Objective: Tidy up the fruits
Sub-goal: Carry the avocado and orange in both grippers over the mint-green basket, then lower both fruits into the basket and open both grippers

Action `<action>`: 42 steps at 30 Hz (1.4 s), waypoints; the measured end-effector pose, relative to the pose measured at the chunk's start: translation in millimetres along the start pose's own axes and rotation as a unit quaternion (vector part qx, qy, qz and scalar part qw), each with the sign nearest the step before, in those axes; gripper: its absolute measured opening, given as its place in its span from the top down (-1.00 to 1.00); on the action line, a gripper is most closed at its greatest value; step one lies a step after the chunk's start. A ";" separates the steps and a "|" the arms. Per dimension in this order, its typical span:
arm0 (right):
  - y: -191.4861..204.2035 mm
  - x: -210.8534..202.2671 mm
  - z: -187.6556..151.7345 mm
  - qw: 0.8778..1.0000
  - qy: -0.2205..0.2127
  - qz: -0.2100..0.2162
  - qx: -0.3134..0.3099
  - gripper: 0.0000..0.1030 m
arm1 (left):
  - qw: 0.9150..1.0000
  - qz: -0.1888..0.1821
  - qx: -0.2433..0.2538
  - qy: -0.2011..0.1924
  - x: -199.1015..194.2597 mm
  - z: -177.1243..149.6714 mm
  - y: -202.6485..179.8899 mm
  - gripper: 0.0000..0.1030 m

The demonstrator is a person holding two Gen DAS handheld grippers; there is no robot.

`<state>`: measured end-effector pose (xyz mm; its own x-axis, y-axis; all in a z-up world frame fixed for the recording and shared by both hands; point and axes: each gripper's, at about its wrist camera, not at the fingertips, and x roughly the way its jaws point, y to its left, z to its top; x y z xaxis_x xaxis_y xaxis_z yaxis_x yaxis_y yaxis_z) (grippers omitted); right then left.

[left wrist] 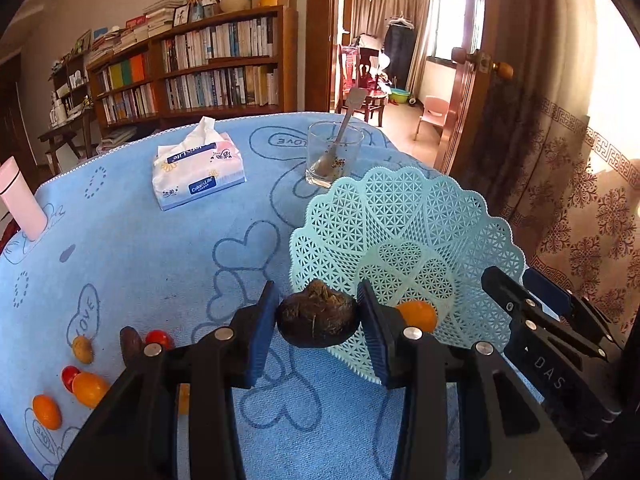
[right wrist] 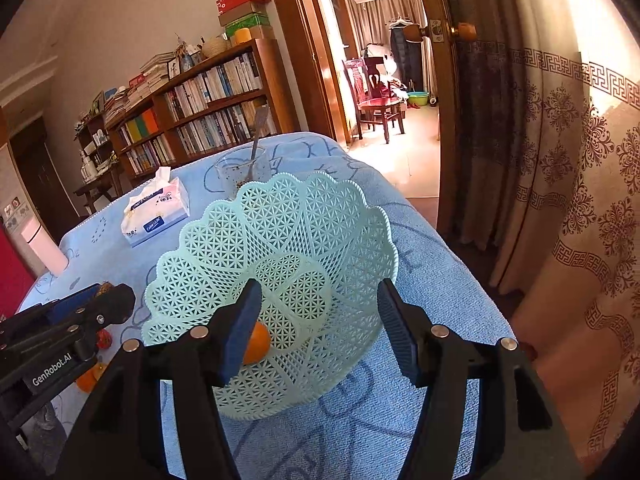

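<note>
Loose fruits (left wrist: 82,384) at left on blue cloth (left wrist: 160,264): orange, red, brownish pieces, well apart from basket. Left gripper (left wrist: 318,316) pinching dark brown rough fruit (left wrist: 318,314) between both pads, just at near rim of mint lattice basket (left wrist: 404,220). One orange fruit (right wrist: 256,342) inside basket. Right gripper (right wrist: 320,328) over basket, fingers spread, nothing between.
</note>
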<state>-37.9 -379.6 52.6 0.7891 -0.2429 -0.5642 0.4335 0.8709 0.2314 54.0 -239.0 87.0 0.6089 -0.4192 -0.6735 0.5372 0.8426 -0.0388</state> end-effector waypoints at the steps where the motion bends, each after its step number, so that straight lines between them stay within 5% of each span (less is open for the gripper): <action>1: -1.4 -0.4 -0.3 1.000 -0.001 0.000 0.002 -0.20 | 1.000 -0.006 0.000 0.000 4.3 2.7 -2.5 0.20; 14: -10.5 0.4 -2.2 1.000 0.001 -0.002 0.020 -0.23 | 0.999 -0.023 0.016 -0.018 19.1 20.0 -13.6 0.06; 24: -8.1 -2.6 -3.2 1.000 -0.006 -0.009 0.017 -0.34 | 0.998 0.039 0.037 -0.040 7.9 11.1 -8.6 -0.52; 42: 25.7 -20.1 -7.1 1.000 0.002 0.019 -0.016 -0.45 | 0.994 0.085 0.033 -0.055 -22.4 -1.8 21.5 -0.65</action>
<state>-45.7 -349.4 64.2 0.8026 -0.2084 -0.5589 0.3898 0.8925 0.2270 50.9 -210.9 99.9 0.7525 -0.3104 -0.5809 0.4558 0.8821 0.1191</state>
